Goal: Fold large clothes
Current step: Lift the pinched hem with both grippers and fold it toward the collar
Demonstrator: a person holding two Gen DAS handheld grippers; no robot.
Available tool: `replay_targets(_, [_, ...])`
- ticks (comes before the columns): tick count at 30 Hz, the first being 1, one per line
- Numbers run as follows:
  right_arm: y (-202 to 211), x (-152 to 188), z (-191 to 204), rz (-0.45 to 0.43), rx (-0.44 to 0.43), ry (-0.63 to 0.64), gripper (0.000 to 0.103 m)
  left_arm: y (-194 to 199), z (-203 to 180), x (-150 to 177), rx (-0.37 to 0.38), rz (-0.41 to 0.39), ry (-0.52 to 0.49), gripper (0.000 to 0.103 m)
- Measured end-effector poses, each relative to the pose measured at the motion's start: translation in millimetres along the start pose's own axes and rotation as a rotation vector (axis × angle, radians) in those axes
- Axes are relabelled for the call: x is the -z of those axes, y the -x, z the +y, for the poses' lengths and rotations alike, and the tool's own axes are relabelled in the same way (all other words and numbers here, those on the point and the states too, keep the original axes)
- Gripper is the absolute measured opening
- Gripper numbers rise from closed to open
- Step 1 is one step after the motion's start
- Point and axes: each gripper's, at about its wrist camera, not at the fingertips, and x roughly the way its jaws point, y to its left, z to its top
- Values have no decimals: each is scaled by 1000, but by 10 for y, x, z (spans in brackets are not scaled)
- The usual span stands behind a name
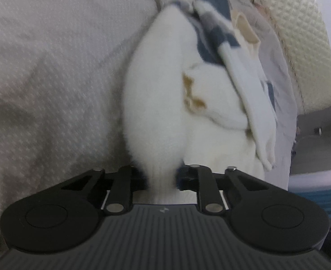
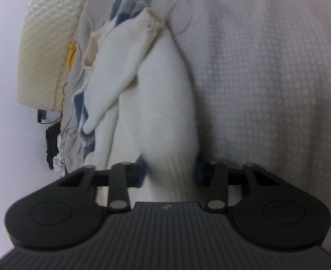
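both sets of jaws are standing nearly closed, and each is pinching fabric. i am seeing the left gripper (image 1: 162,181) clamping a ribbed white edge of the white garment (image 1: 156,103), its pads pressing the cloth from both sides. i am seeing the right gripper (image 2: 171,176) doing the same on another ribbed edge of that garment (image 2: 163,103), the jaws sitting a little wider there around a thicker bunch of cloth.

working down from the biggest thing: the grey bedspread (image 1: 53,67) with its small woven pattern is filling most of both views, and the garment is lying on it, stretching away from each gripper toward the far edge of the bed. the garment is fluffy and white, with blue and grey patches (image 1: 212,15) at its far end and a few tan marks (image 1: 191,94) on one fold; a cream-edged flap (image 2: 152,22) is folding over its top in the right view. a cream quilted cushion (image 2: 48,51) is sitting past the bed edge. a small dark bundle (image 2: 52,144) is hanging low beside it; i cannot tell what it is.
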Motion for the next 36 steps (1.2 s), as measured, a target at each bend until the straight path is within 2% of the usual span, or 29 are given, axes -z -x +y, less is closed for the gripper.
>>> replay_targets(1, [-5, 5, 7, 10, 2, 12, 24, 17, -11, -11, 15, -16, 4, 18])
replay_targets(4, [-14, -8, 32, 24, -27, 16, 18, 130, -1, -46, 56, -47, 23, 15])
replay_targets(6, [50, -42, 54, 7, -66, 14, 17, 228, 20, -76, 100, -69, 49, 14])
replay_targets(8, [179, -54, 160, -45, -113, 60, 16, 346, 63, -108, 128, -94, 82, 14])
replay_targets(13, [450, -147, 280, -127, -266, 99, 15, 606, 45, -161, 213, -137, 107, 11])
replay_targets(18, [566, -222, 378, -165, -379, 123, 15, 910, -120, -212, 252, -185, 54, 8])
replay_targets(22, [612, -273, 567, -173, -435, 179, 15, 1050, -304, -231, 251, -220, -25, 8])
replay_targets(25, [655, -325, 614, -179, -481, 181, 15, 1166, -333, -236, 289, -237, -34, 8])
replay_targets(30, [814, -301, 658, -185, -523, 222, 15, 1394, -416, -220, 317, -257, -74, 7])
replay_targets(36, [1084, -142, 735, -183, -551, 280, 15, 1748, -481, -95, 311, -249, -120, 7])
